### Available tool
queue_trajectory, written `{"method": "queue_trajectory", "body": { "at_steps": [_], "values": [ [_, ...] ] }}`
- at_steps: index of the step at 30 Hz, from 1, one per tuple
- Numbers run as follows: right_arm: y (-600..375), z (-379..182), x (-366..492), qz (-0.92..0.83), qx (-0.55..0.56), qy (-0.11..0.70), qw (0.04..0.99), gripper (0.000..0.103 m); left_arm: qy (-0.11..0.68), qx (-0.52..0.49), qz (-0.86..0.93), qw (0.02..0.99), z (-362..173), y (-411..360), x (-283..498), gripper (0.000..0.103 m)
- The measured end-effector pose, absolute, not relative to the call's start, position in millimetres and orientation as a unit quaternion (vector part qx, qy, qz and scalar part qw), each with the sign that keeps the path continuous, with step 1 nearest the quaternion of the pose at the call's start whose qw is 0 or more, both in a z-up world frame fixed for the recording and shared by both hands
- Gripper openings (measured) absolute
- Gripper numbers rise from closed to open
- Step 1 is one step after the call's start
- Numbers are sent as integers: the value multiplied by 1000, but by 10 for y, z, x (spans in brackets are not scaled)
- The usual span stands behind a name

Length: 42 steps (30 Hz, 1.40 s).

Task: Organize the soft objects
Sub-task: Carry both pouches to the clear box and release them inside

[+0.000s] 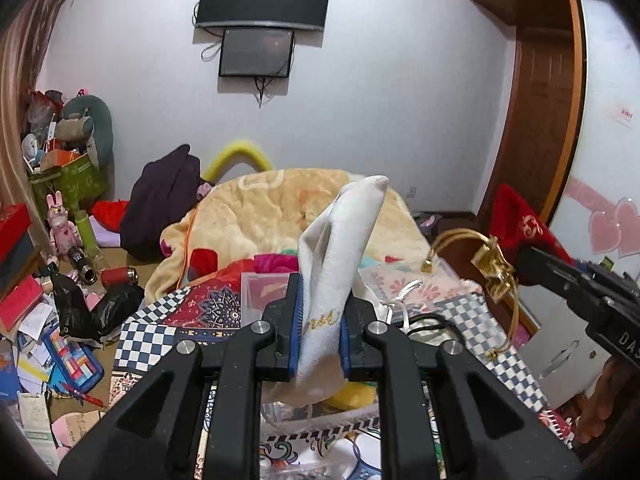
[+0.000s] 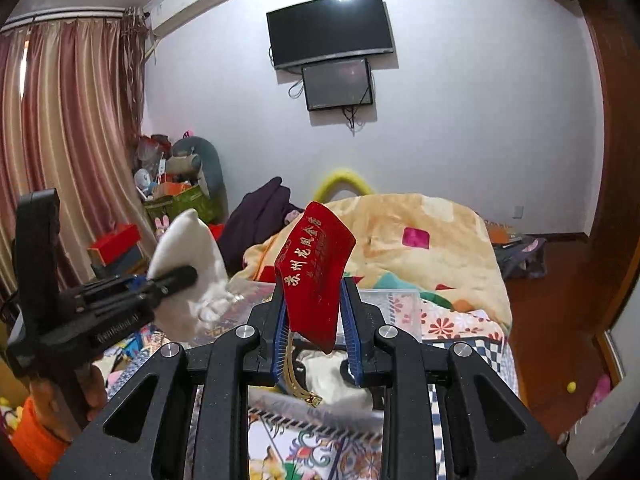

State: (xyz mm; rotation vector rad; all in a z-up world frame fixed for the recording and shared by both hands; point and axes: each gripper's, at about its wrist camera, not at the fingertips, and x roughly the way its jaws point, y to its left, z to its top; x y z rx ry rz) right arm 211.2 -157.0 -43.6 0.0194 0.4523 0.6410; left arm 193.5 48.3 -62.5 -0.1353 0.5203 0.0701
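Observation:
My left gripper (image 1: pixel 319 316) is shut on a white towel (image 1: pixel 340 248) with gold lettering, held up above the bed; it also shows in the right wrist view (image 2: pixel 188 248). My right gripper (image 2: pixel 316 320) is shut on a red velvet pouch (image 2: pixel 316 272) with gold characters and gold drawstrings hanging below. In the left wrist view the pouch (image 1: pixel 520 224) and its gold cords show at the right. A clear plastic box (image 2: pixel 400 304) lies on the bed below both grippers.
A yellow blanket (image 1: pixel 260 216) is heaped on the bed, with a dark purple garment (image 1: pixel 160 204) behind it. Boxes, plush toys and papers clutter the floor at left (image 1: pixel 60 280). A wooden door (image 1: pixel 540 120) stands at right. Two screens hang on the wall.

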Motion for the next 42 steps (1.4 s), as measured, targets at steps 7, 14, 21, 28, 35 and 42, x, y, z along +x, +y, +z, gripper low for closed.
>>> {"method": "queue_trajectory", "body": {
  "at_steps": [7,14,21,28,35,42],
  "values": [
    [-1365,-739,2282,324,-7,270,907,22,302,-62,39,950,-928,487,2216,15],
    [-1194,-1037,2384,332,-33,326,885,22,346,-68,23,935,-1179,515,2403,15],
    [-1140,-1116,2383,322,-59,341,881,22,374,-73,14,924,-1282,500,2408,18],
    [-1184,-1120,2352,319,-76,344,880,55,357,-60,24,932,-1205,474,2261,49],
    [-1299,-986,2211,311,-88,314,893,68,330,-55,16,942,-989,461,2024,55],
    [-1568,-765,1974,314,-60,276,907,75,279,-30,13,960,-720,381,1582,72]
  ]
}}
